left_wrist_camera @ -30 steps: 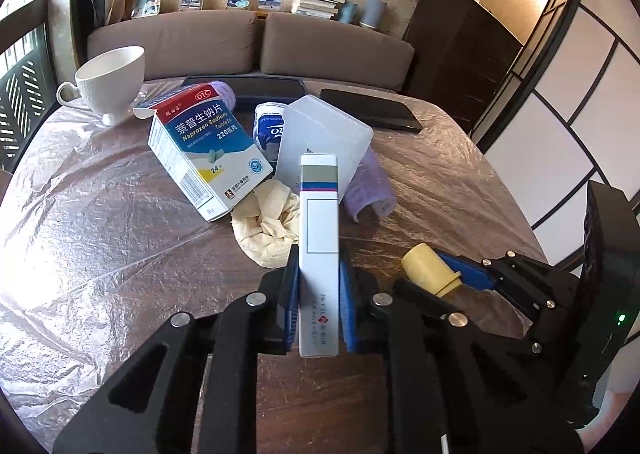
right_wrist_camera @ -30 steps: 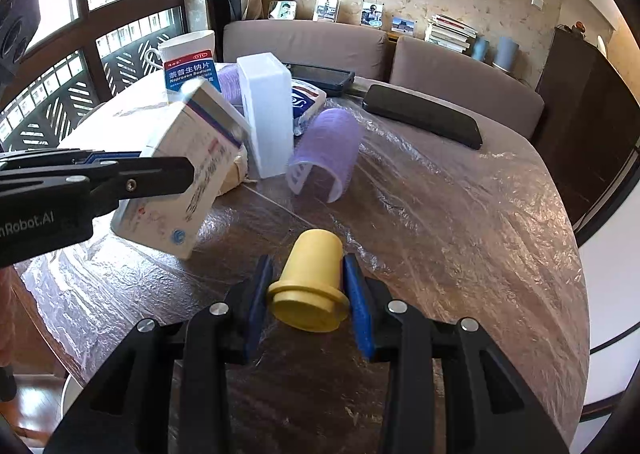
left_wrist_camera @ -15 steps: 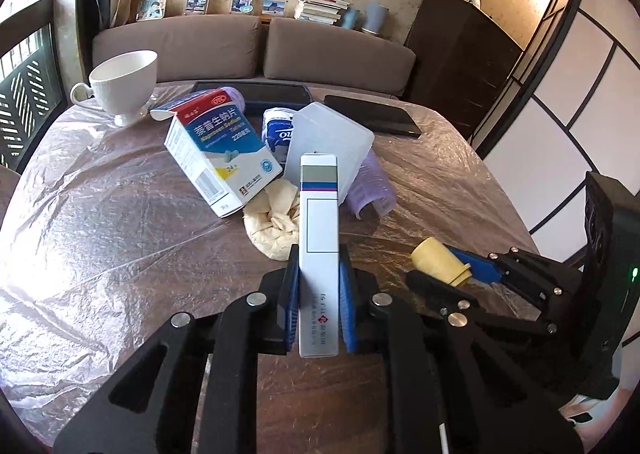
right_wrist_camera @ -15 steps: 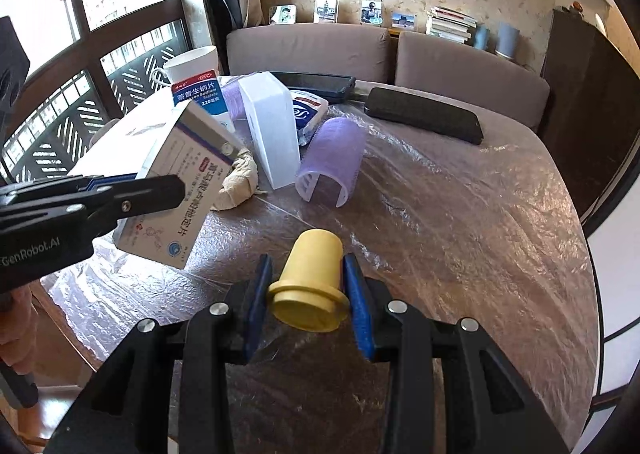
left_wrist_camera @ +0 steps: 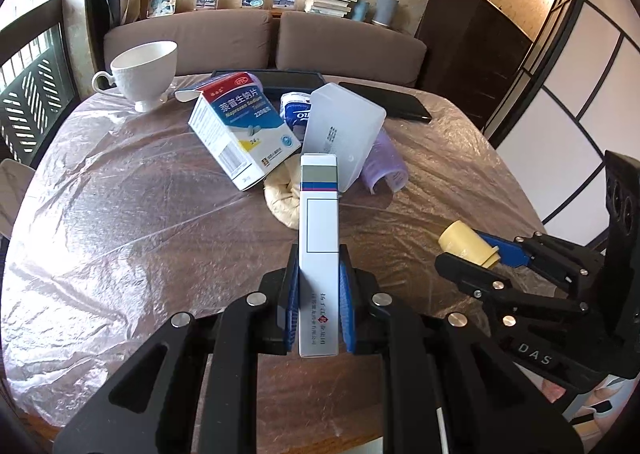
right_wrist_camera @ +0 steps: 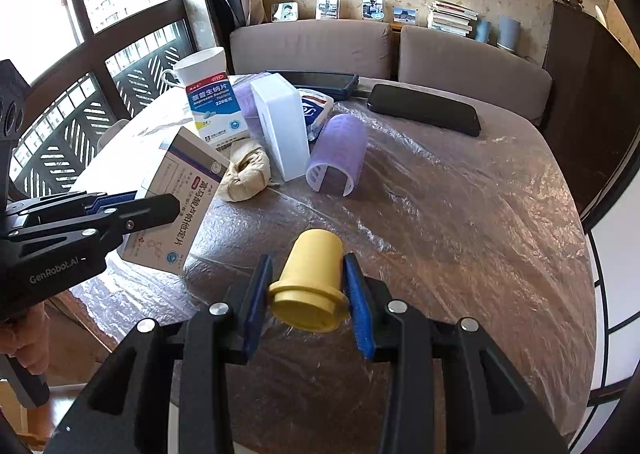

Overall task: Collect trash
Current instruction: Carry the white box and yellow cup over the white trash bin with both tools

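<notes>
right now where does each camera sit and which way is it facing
Left wrist: rides on the left tongs, looking down across the plastic-covered table toward the sofa; its tongs grip a white medicine box, the right tongs at right.
Right wrist: rides on the right tongs, facing the sofa and window; they grip a yellow cap, the left tongs and a hand at left.
Shared: purple roller, teacup, blue medicine box.
</notes>
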